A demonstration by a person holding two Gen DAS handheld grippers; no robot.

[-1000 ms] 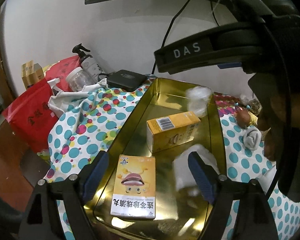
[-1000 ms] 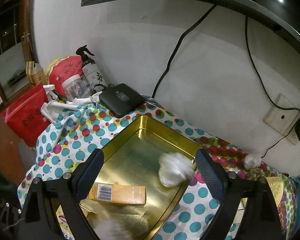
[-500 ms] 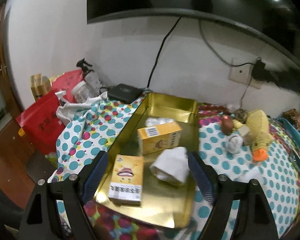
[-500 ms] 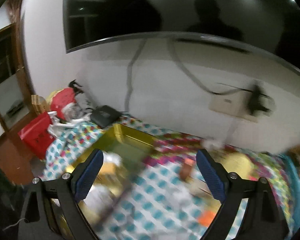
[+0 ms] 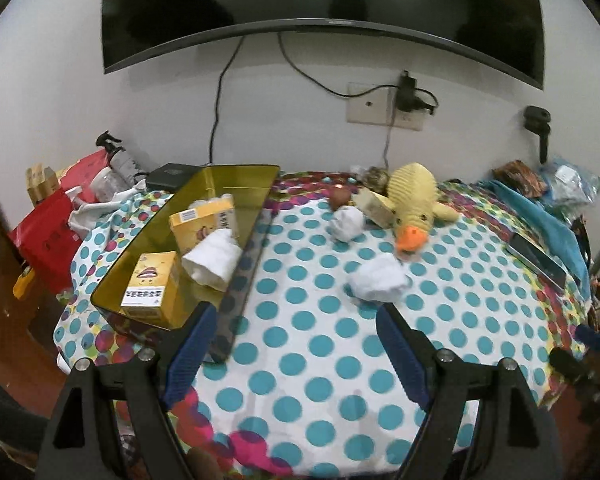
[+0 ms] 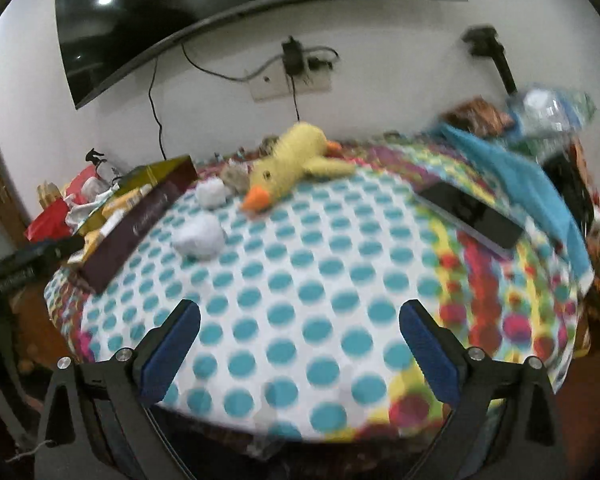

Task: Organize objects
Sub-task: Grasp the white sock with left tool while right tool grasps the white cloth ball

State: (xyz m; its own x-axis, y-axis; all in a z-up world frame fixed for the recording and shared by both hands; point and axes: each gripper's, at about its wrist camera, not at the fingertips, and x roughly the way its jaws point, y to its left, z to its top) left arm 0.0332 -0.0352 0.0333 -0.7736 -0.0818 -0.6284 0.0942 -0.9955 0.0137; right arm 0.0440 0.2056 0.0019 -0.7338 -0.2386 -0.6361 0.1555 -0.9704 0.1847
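Both grippers over the near edge of the table [image 5: 320, 344], dotted cloth under them. Left gripper [image 5: 292, 344] jaws wide, nothing between the pads, hanging just right of the tin's near corner. Right gripper [image 6: 300, 340] jaws very wide, they have just been opening, nothing between them, only bare cloth below. Gold tin [image 5: 236, 176] sits along the left edge, long side running toward the wall. Inside it: yellow box [image 5: 152, 280] at the near end, second yellow box [image 5: 204, 224] mid-tin, white wad [image 5: 212, 258] leaning against the right wall of the tin between them. Still loose on the cloth: white wad [image 5: 378, 280] mid-table, well apart from the tin; another wad [image 5: 346, 222] farther back, just beside the plush duck [image 5: 412, 200] near the far edge. Small tan block [image 5: 374, 208] touching the duck's left side. Phone [image 6: 472, 212] flat toward the right edge, teal cloth [image 6: 516, 172] beyond it. Right view is motion-blurred, small items at the back unreadable.
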